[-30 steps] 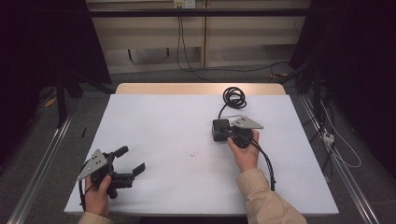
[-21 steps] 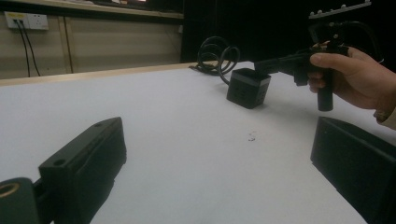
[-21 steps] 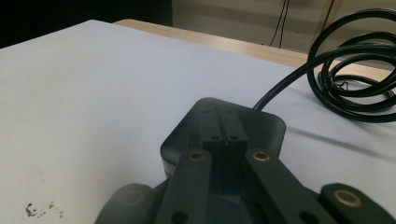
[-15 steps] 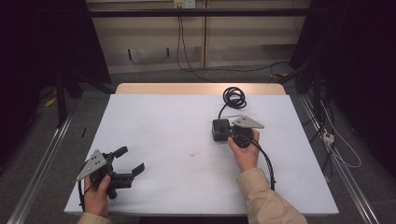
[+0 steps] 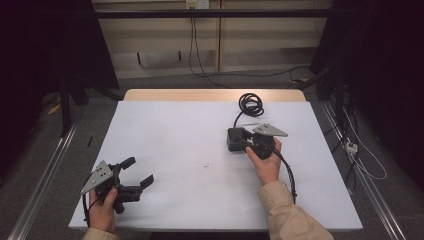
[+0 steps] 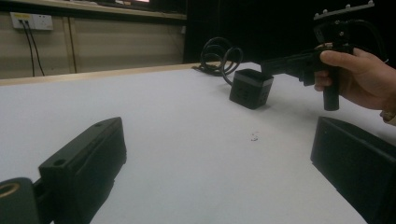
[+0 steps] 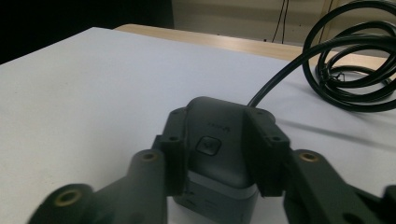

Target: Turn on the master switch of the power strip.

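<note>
The black box (image 5: 231,136) stands on the right half of the white desk (image 5: 175,130). Its cable runs back to a coil (image 5: 250,104) near the far edge. The right gripper (image 5: 245,142) is at the box. Its jaws have just been opening, with the box between them. The pads touch its two sides, so I judge it a light pinch only.

The left gripper (image 5: 138,171) is spread wide and holds nothing, near the front left corner, well apart from the box.

The risk, I think, is a slip. With such a weak hold, the box can tilt or drop if it is lifted. The stiff cable can also pull it back or drag the coil along.

The right gripper view shows the pads against the box sides and a small button on its top. The high view does not show this contact. It shows instead how far apart the two grippers are.
</note>
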